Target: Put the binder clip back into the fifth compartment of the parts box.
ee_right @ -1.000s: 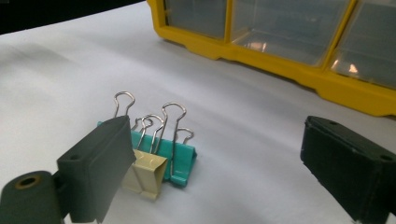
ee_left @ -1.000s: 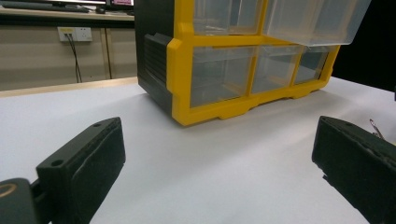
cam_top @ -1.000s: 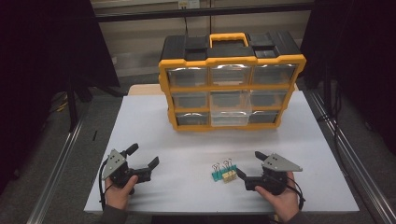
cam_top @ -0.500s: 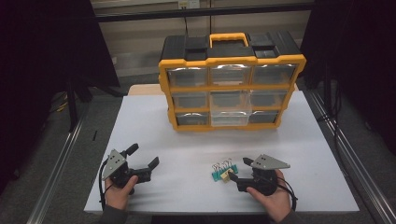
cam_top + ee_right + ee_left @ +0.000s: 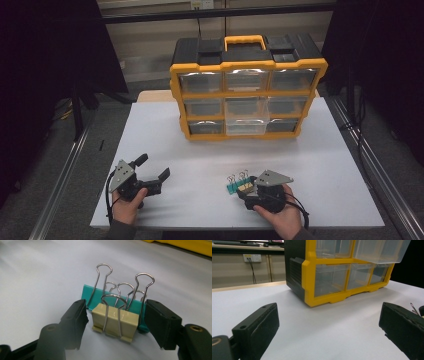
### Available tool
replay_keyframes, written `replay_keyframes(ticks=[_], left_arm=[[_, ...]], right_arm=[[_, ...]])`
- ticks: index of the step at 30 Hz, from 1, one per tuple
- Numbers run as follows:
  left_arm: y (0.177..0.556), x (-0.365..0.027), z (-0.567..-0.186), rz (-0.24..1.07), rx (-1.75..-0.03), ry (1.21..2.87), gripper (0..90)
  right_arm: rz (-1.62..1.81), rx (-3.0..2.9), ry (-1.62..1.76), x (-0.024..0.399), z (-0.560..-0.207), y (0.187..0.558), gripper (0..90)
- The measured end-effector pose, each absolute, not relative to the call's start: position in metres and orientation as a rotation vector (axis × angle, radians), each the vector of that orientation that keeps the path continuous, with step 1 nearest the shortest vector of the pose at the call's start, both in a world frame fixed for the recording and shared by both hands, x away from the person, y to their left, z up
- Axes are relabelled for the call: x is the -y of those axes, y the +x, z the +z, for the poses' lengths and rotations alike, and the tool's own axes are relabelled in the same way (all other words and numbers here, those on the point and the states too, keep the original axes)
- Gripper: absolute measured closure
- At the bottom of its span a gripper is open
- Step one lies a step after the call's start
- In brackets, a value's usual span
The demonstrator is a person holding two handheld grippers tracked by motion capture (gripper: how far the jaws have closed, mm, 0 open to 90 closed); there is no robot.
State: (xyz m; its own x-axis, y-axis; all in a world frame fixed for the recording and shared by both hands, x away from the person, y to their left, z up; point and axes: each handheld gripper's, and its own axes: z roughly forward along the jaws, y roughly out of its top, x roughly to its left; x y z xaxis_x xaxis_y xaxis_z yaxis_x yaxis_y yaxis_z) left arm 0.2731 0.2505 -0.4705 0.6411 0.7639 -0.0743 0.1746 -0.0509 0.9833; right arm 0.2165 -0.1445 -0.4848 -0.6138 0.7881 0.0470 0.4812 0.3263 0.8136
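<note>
Binder clips (image 5: pixel 115 321) sit between the right gripper (image 5: pixel 115 325) fingers, which have just been closing, flanking without pinching; left gripper (image 5: pixel 150 172) fingers spread, well apart.

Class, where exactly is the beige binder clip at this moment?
In the right gripper view, the beige binder clip lies on the white table between the right gripper's jaws, just in front of a teal binder clip.

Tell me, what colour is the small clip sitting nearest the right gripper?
Beige, the small clip, best seen in the right gripper view.
</note>
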Motion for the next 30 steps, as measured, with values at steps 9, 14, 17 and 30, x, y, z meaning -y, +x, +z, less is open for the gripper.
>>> replay_keyframes(ticks=[9, 14, 17, 30], left_arm=[[0.273, -0.25, -0.471, 0.569, -0.803, 1.591, 3.0], [0.273, -0.251, -0.471, 0.57, -0.802, 1.589, 3.0], [0.273, -0.25, -0.471, 0.565, -0.806, 1.583, 3.0], [0.274, -0.249, -0.471, 0.575, -0.805, 1.577, 3.2]], right_arm=[[1.167, -2.274, 1.13, 0.148, -0.485, 0.218, 47.5], [1.208, -2.276, 1.127, 0.152, -0.483, 0.216, 50.3], [1.241, -2.272, 1.137, 0.156, -0.481, 0.216, 50.3], [1.412, -2.192, 1.112, 0.17, -0.456, 0.219, 50.3]])
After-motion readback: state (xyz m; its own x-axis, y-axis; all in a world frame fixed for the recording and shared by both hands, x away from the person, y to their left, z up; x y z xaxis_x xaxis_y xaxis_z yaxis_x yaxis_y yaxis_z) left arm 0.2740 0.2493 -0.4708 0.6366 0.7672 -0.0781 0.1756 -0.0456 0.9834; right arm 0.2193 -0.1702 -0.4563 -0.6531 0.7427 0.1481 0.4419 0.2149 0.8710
